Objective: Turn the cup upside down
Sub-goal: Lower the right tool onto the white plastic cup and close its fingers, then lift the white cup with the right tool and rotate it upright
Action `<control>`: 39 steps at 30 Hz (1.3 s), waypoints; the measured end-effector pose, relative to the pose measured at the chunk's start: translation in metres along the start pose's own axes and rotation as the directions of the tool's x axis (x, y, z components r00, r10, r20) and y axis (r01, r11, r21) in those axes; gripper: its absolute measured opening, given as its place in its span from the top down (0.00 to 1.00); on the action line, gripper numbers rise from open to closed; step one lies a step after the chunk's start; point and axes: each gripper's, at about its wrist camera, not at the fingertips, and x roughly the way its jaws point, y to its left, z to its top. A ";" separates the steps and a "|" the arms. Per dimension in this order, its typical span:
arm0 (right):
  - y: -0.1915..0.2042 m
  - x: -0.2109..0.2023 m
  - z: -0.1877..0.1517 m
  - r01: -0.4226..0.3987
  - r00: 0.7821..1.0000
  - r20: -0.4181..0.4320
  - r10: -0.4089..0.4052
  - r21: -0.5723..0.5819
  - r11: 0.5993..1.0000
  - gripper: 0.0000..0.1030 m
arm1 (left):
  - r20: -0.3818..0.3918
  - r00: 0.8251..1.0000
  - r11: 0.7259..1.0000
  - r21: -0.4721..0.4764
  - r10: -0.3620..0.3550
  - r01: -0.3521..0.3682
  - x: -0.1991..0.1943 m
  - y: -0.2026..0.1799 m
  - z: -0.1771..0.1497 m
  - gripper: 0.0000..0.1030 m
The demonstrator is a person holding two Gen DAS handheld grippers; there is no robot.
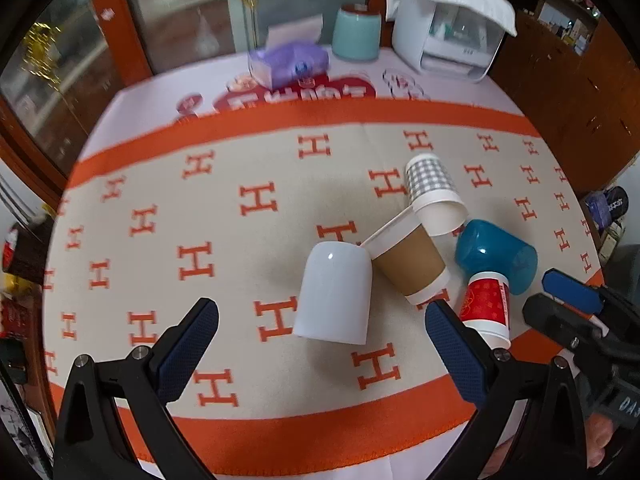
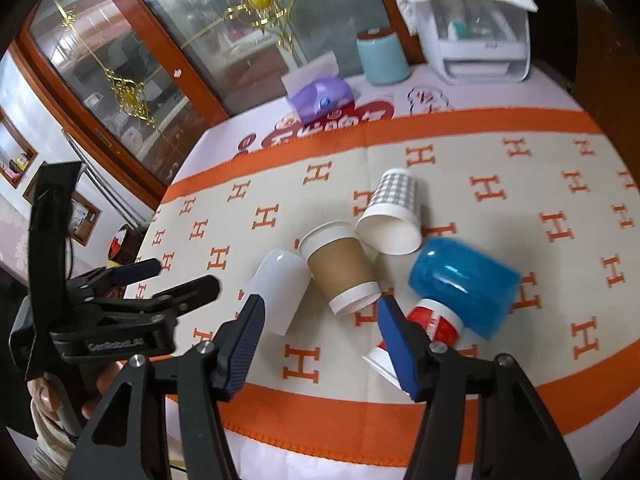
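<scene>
Orange-bordered cloth patterned with H letters covers the table, with a white appliance under a folded towel at the far edge, its top cut off by the frame; five cups lie clustered right of centre. Largest to smallest: the white cup standing mouth-down, the blue cup, brown paper cup and checked cup on their sides; the red cup is partly hidden behind a finger pad. Left tool and right tool both gape, holding nothing.

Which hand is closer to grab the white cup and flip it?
Probably the left. The left gripper is open with the white cup lying right between its fingers. The right gripper is open too, but it points more at the brown paper cup and red cup.
</scene>
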 end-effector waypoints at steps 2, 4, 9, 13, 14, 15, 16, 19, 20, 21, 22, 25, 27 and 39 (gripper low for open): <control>-0.004 0.014 0.002 -0.019 0.999 -0.039 0.020 0.030 0.999 0.49 | -0.048 0.998 0.999 -0.014 -0.042 0.042 0.017 0.003 0.004 0.01; -0.010 0.028 0.003 -0.023 0.997 -0.076 0.028 0.063 0.998 0.54 | -0.097 0.994 0.998 -0.036 -0.054 0.051 0.038 0.007 0.008 0.01; -0.019 0.056 0.002 -0.020 0.990 -0.136 0.035 0.114 0.993 0.58 | -0.166 0.984 0.996 -0.067 -0.070 0.060 0.075 0.014 0.007 0.01; -0.023 0.067 0.001 -0.019 0.986 -0.162 0.041 0.135 0.991 0.58 | -0.198 0.978 0.996 -0.066 -0.069 0.057 0.092 0.016 0.007 0.01; -0.023 0.069 0.001 -0.017 0.986 -0.164 0.039 0.135 0.991 0.58 | -0.204 0.977 0.996 -0.064 -0.069 0.057 0.095 0.017 0.008 0.01; -0.023 0.069 0.001 -0.016 0.986 -0.165 0.039 0.135 0.991 0.58 | -0.213 0.975 0.996 -0.064 -0.068 0.056 0.099 0.017 0.009 0.01; -0.024 0.070 0.001 -0.016 0.986 -0.165 0.038 0.134 0.991 0.58 | -0.219 0.973 0.996 -0.062 -0.069 0.057 0.103 0.017 0.009 0.01; -0.025 0.072 0.000 -0.015 0.985 -0.168 0.038 0.138 0.990 0.58 | -0.235 0.970 0.997 -0.059 -0.064 0.051 0.112 0.015 0.011 0.04; -0.026 0.072 0.001 -0.015 0.985 -0.169 0.039 0.141 0.990 0.58 | -0.244 0.968 0.997 -0.060 -0.065 0.052 0.114 0.014 0.012 0.06; -0.026 0.071 0.000 -0.014 0.985 -0.169 0.039 0.141 0.990 0.58 | -0.251 0.966 0.997 -0.061 -0.069 0.055 0.118 0.013 0.013 0.07; -0.027 0.072 -0.001 -0.013 0.985 -0.170 0.037 0.141 0.990 0.58 | -0.258 0.963 0.996 -0.065 -0.075 0.060 0.121 0.012 0.013 0.07; -0.028 0.073 -0.001 -0.013 0.984 -0.172 0.039 0.147 0.989 0.58 | -0.268 0.961 0.996 -0.068 -0.066 0.050 0.131 0.009 0.014 0.07; -0.030 0.074 -0.002 -0.014 0.984 -0.175 0.040 0.151 0.988 0.58 | -0.276 0.960 0.997 -0.069 -0.054 0.037 0.137 0.007 0.014 0.07; -0.031 0.077 -0.005 -0.022 0.983 -0.178 0.050 0.156 0.988 0.58 | -0.281 0.958 0.998 -0.057 -0.054 0.040 0.147 -0.014 0.016 0.37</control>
